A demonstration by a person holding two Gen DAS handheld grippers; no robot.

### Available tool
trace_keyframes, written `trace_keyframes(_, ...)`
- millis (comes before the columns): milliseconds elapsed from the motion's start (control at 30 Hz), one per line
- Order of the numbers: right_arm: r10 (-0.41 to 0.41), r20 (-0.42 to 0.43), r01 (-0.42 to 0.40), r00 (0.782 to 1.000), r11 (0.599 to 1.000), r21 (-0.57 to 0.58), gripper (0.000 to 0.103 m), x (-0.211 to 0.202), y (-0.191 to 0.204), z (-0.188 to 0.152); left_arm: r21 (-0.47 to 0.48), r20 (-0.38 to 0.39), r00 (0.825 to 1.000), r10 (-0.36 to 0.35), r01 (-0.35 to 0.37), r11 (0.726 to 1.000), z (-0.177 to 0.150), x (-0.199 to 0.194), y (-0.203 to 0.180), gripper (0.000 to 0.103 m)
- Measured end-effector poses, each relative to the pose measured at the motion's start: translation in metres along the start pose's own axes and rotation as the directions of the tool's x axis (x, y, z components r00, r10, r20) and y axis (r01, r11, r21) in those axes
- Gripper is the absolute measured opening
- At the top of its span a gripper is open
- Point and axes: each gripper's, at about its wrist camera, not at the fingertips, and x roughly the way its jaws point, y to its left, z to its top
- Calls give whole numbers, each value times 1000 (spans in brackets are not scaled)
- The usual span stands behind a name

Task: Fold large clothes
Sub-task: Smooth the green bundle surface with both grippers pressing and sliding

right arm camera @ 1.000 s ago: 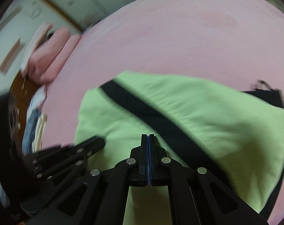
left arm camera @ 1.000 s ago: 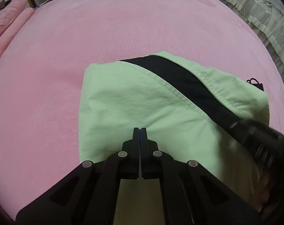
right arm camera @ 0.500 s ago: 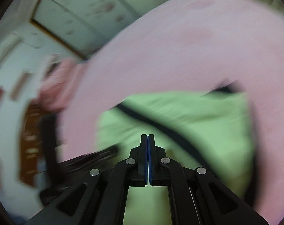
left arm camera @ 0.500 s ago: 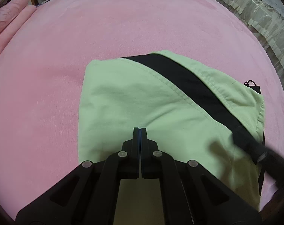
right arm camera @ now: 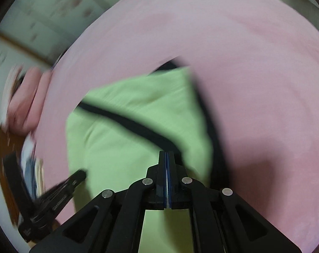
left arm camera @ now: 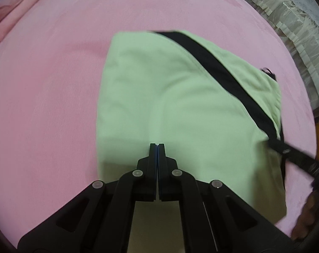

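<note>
folded green garment [left arm camera: 180, 105] with black stripe [left arm camera: 222, 71], flat on pink bed [left arm camera: 43, 105], ahead of both tongs. left tongs [left arm camera: 157, 147] and right tongs [right arm camera: 166, 156] pressed together, empty.

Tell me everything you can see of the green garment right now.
The green garment is pale green, looks like soft woven cloth, and is crossed diagonally by a black stripe. It lies folded into a rough rectangle, flat on the pink bedspread, with black trim along its right edge. Both shut grippers hang over its near part; whether they touch it is unclear.
</note>
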Motion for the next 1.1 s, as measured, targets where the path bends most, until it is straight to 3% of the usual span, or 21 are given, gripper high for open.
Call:
trace_keyframes(100, -57, -90, 44, 994, 988, -146, 1, 23, 47, -36, -6, -23, 1000, -5, 5, 1000, -24, -13, -5, 0)
trace_keyframes(167, -96, -123, 72, 988, 980, -184, 1, 33, 55, -50, -22, -38, 999, -14, 13, 1000, -32, -18, -3, 0)
trace_keyframes(300, -151, -98, 124, 984, 961, -247, 1, 30, 59, -63, -40, -43, 999, -27, 25, 999, -45, -26, 5, 0)
trace_keyframes(400, -147, -111, 117, 983, 963, -241, 1, 37, 62, -58, -30, -40, 999, -14, 12, 999, -46, -27, -1, 0)
trace_keyframes(767, -205, -107, 176, 973, 956, -236, 1, 10, 3, -46, -8, -30, 999, 35, -35, 999, -70, -44, -17, 0)
trace_keyframes(933, -193, -113, 164, 975, 959, -231, 1, 1, 1, -33, 3, -32, 998, 57, -57, 998, -64, -45, -28, 0)
trace_keyframes(1100, -247, -79, 221, 966, 944, -244, 1, -21, -11, -37, 12, -26, 997, 74, -73, 997, -69, -50, -40, 0)
